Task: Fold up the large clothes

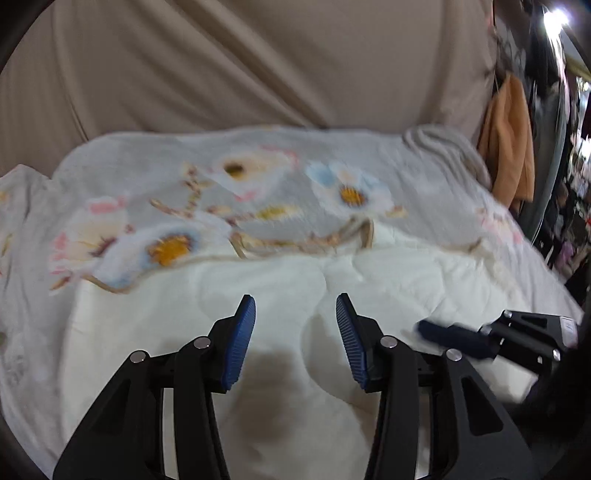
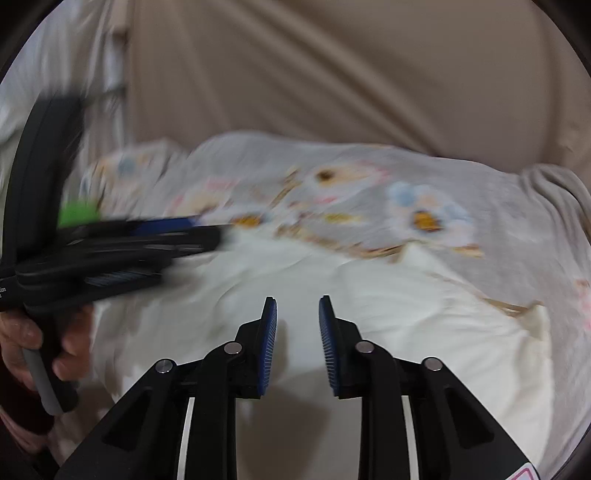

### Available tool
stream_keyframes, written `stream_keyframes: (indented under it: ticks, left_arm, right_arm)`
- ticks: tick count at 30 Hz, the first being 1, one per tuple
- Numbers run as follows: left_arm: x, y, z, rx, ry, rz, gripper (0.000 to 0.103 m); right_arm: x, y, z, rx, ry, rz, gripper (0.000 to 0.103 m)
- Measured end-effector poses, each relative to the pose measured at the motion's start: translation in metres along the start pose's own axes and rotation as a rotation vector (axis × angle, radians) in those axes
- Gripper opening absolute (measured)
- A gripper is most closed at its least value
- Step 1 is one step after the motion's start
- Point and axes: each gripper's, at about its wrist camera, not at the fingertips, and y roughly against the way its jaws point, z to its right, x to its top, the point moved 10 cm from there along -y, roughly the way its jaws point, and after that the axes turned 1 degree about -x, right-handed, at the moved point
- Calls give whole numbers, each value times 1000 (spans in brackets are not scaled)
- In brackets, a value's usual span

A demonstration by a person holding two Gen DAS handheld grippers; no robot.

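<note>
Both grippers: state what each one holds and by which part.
Nothing. The left gripper and right gripper are open above the quilt.

We see a grey quilt (image 1: 258,177) with blue, pink and yellow flowers — its underside (image 1: 277,280) cream-white — against beige fabric (image 1: 258,62).

Dim, soft indoor light; a lamp (image 1: 556,16) glares top right (left view). Motion blur smears both fisheye pictures, edges bowed and dark.
</note>
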Motion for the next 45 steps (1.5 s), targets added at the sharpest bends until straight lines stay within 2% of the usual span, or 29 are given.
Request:
stream_keyframes:
  ticks: [1,3,5,6,8,10,12,15,24,45]
  left_arm:
    - [-8,-8,-3,20,1,-19,44]
    - [-16,-23,-22,49,27,-36,46]
    - [-15,-22,-42,55,69,-28,46]
    - [-13,-20,-56,94,78,-21,46]
    - [-11,-19,-86,175,92,-10,50]
    - [-12,-23,-111,181,134,-25,51]
    - [-14,-25,-130,197,165,-35,51]
    - [-15,-30,-146,230,163,-41,51]
    - [-17,-50,-144,280,126,-69,55]
    - [-20,-61,-146,264,138,-81,57]
  right_arm:
    - [-6,-9,2,-49,36,-9,16]
    - [-15,-16,25,-94,16,-25,16]
    - [-20,-15,68,-111,-89,-40,15]
    - [-22,-13,89,-136,-127,-42,14]
    - [-29,-8,131,-203,-195,-49,15]
    - [-43,-5,175,-278,-268,-65,15]
    - [-53,-4,203,-312,-325,-78,15]
    - [-66,-6,233,-301,-405,-87,13]
    - [-71,-27,236,-273,-443,-118,13]
    - [-74,-35,239,-240,-472,-115,13]
